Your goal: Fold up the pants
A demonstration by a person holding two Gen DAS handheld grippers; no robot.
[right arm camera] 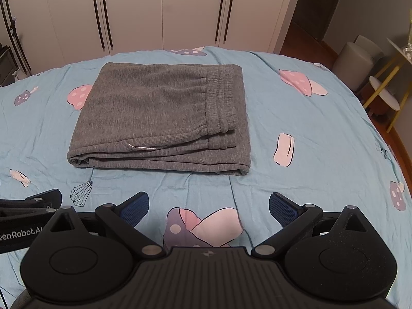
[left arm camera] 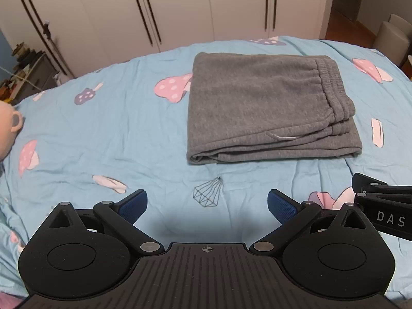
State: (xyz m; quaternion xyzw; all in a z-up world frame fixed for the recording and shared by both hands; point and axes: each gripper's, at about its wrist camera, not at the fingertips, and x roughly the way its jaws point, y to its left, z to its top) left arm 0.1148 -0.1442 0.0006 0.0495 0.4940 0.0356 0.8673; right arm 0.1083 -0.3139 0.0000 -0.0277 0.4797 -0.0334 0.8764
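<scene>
The left gripper [left arm camera: 207, 203] and right gripper [right arm camera: 209, 206] are hovering with jaws spread wide, holding nothing. Ahead, the grey pants [right arm camera: 159, 118] are lying folded into a compact rectangle on the blue mushroom-print bedsheet [right arm camera: 296, 180], white wardrobes [right arm camera: 159, 10] standing behind.

From my left cam: the gray pants [left arm camera: 267, 108] sit folded in a neat stack right of center on the blue mushroom-print bedsheet [left arm camera: 103, 128]. My left gripper [left arm camera: 207, 203] fills the bottom, blue pads [left arm camera: 134, 206] spread wide, gripping nothing. Right gripper [left arm camera: 381, 206] pokes in at lower right. White wardrobe [left arm camera: 180, 7] up top.
</scene>
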